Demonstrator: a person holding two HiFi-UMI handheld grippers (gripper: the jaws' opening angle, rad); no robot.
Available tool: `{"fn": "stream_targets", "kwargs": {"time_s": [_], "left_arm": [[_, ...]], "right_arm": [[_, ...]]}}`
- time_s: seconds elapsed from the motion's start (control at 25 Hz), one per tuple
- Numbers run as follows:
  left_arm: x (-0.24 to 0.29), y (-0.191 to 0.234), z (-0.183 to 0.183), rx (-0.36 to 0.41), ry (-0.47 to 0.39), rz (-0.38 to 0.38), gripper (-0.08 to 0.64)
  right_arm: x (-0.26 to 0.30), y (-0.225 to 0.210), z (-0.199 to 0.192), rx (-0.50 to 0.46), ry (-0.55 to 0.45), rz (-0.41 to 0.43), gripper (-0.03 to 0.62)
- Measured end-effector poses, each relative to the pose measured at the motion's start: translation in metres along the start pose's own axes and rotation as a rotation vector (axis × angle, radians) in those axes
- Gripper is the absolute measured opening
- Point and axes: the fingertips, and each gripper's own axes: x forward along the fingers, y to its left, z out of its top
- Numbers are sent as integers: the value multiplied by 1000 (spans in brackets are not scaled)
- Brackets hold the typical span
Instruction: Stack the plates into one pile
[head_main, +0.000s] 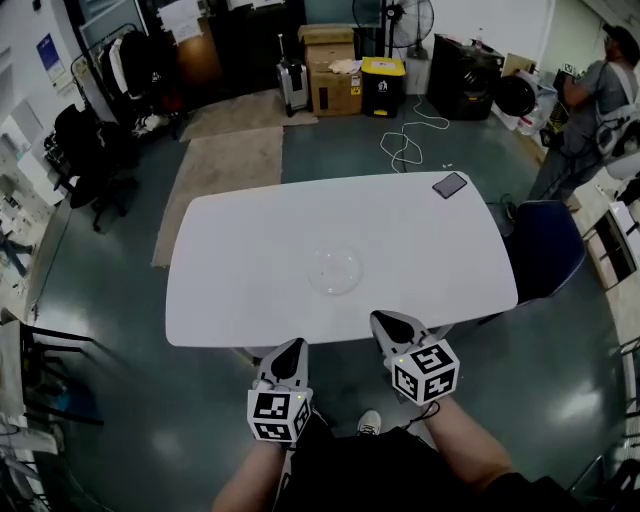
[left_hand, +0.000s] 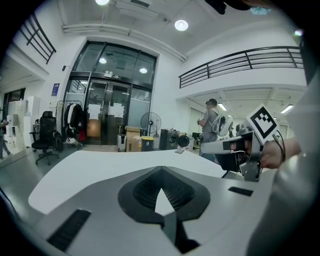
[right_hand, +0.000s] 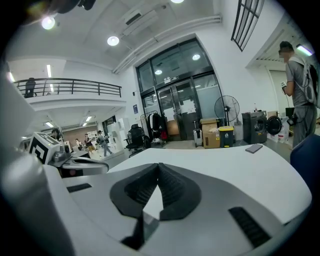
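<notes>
One plate pile (head_main: 334, 270) beyond right hand-held gripper (head_main: 377, 317).

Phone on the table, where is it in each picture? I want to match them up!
Head view: the phone lies near the far right corner of the white table.
Left gripper view: the phone is tiny, at the table's far edge, just right of the middle.
Right gripper view: the phone lies on the tabletop, far right.
Shared landmark: the yellow-topped bin on the floor beyond the table.

Clear plates (head_main: 334, 270) stacked mid-table
</notes>
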Motion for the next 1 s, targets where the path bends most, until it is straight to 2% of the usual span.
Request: {"fn": "stream_targets", "kwargs": {"time_s": [0.52,1.0], "left_arm": [[-14,-26,-3,-8,-22,17,17],[-20,-34,0,-20,-29,21,17]], "right_arm": [[-23,5,0,-42,-10,39,17],[-38,9,-5,-40,-14,47,17]]}}
